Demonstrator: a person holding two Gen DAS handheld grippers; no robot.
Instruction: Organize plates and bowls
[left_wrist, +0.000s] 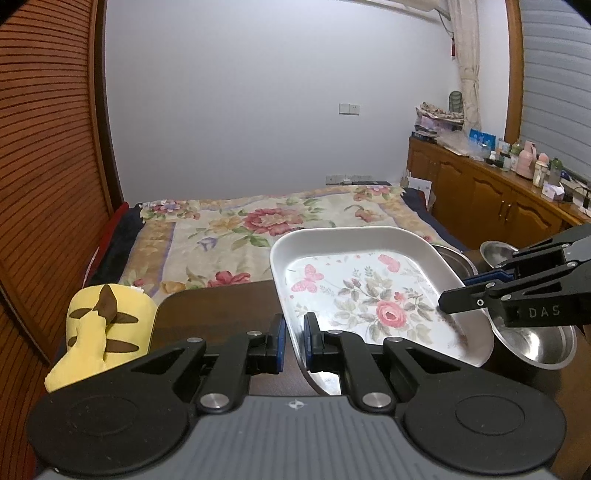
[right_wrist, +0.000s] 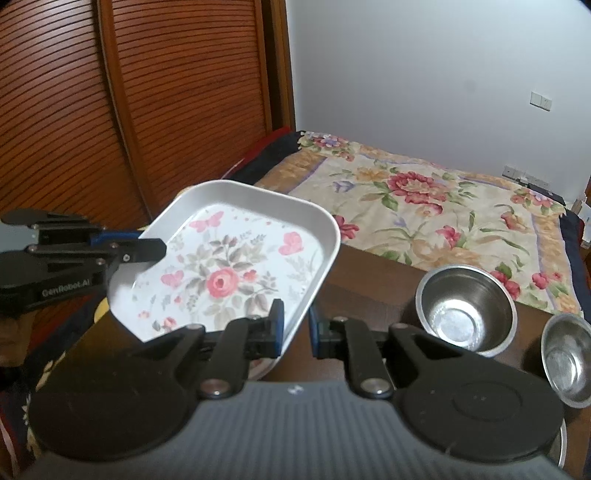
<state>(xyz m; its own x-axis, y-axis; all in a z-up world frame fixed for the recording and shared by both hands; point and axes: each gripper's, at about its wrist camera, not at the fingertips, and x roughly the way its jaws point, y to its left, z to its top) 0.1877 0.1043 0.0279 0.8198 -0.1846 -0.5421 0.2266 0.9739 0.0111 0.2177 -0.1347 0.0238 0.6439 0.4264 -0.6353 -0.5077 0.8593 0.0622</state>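
Your left claw (left_wrist: 293, 341) is clamped nearly shut on the tray's (left_wrist: 369, 295) near rim; your right claw (right_wrist: 295, 330) pinches the opposite rim just as tightly; the glossy, rounded-rectangular floral tray hangs tilted above the dark wooden table (right_wrist: 369, 288); two shiny steel bowls (right_wrist: 465, 310) stand beside it.

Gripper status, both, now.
Left gripper: shut on the floral tray rim.
Right gripper: shut on the tray's opposite rim.

Floral tray (left_wrist: 369, 295) tilted above steel bowls (right_wrist: 465, 306)
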